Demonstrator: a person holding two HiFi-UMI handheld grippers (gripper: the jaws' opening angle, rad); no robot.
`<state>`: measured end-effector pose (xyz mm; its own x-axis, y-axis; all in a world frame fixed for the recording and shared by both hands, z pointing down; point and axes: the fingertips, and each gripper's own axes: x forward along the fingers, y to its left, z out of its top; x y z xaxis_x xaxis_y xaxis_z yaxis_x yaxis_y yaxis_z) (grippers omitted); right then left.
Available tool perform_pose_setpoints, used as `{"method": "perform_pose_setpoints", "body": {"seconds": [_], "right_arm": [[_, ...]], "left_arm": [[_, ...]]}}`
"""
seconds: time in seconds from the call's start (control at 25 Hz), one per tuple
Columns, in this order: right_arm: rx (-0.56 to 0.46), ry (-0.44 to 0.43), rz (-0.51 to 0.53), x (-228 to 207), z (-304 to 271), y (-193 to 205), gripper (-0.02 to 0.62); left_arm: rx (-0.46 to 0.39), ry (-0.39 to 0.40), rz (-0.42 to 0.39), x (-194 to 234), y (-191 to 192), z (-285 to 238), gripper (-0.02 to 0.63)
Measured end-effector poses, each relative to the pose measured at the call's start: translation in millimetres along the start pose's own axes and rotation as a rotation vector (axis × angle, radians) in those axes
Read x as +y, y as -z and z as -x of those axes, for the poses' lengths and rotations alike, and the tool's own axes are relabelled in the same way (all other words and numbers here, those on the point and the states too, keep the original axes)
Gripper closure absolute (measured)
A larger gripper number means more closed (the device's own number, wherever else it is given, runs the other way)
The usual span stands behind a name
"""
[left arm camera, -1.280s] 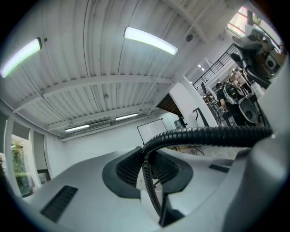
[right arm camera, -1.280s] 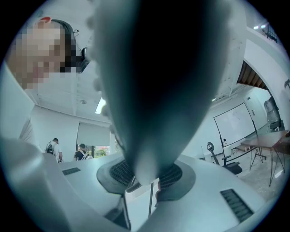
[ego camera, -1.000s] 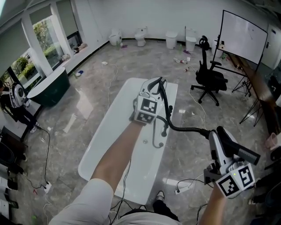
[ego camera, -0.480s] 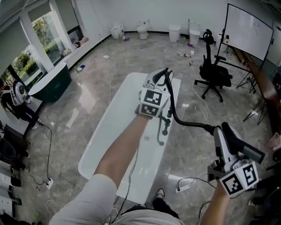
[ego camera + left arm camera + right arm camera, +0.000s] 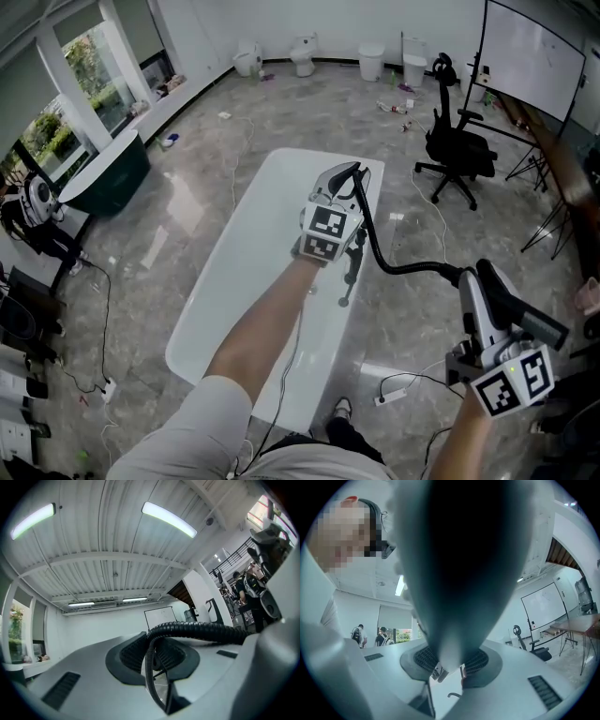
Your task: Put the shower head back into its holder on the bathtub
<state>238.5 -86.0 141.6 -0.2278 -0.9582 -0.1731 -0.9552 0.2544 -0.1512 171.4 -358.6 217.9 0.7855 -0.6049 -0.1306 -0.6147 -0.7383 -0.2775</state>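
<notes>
Head (image 5: 475, 287) lower right, holder (image 5: 353, 259) mid-frame
Right gripper (image 5: 487, 323) clamps the head, holder well up-left; left gripper (image 5: 343, 178), pinching hose (image 5: 403, 268), sits nearer.

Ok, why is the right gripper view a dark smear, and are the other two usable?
Right gripper view: the white-handled shower head in the jaws crowds the lens, a dark out-of-focus mass. Left gripper view: heavy fisheye bend, ceiling light strips blown out, yet the black ribbed hose is sharp. Head view: evenly lit, window glare on the glossy grey floor, white bathtub clear.
</notes>
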Motion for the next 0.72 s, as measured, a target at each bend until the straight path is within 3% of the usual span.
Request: {"method": "perform_pose_setpoints", "body": {"seconds": [0.32,0.48,0.72], "right_arm": [[0.022,-0.034,-0.022,-1,-10,12,0.466],[0.032,-0.055,-0.029,-2,-14,21,0.466],[0.051,-0.070,-0.027,0,-17,34,0.466]], "left_arm": [[0.070,-0.045,-0.074,16,26,19,0.546],[0.088,-0.026,-0.064,9,38,26,0.546],[0.168,-0.011,0.004,-7,88,44,0.546]]}}
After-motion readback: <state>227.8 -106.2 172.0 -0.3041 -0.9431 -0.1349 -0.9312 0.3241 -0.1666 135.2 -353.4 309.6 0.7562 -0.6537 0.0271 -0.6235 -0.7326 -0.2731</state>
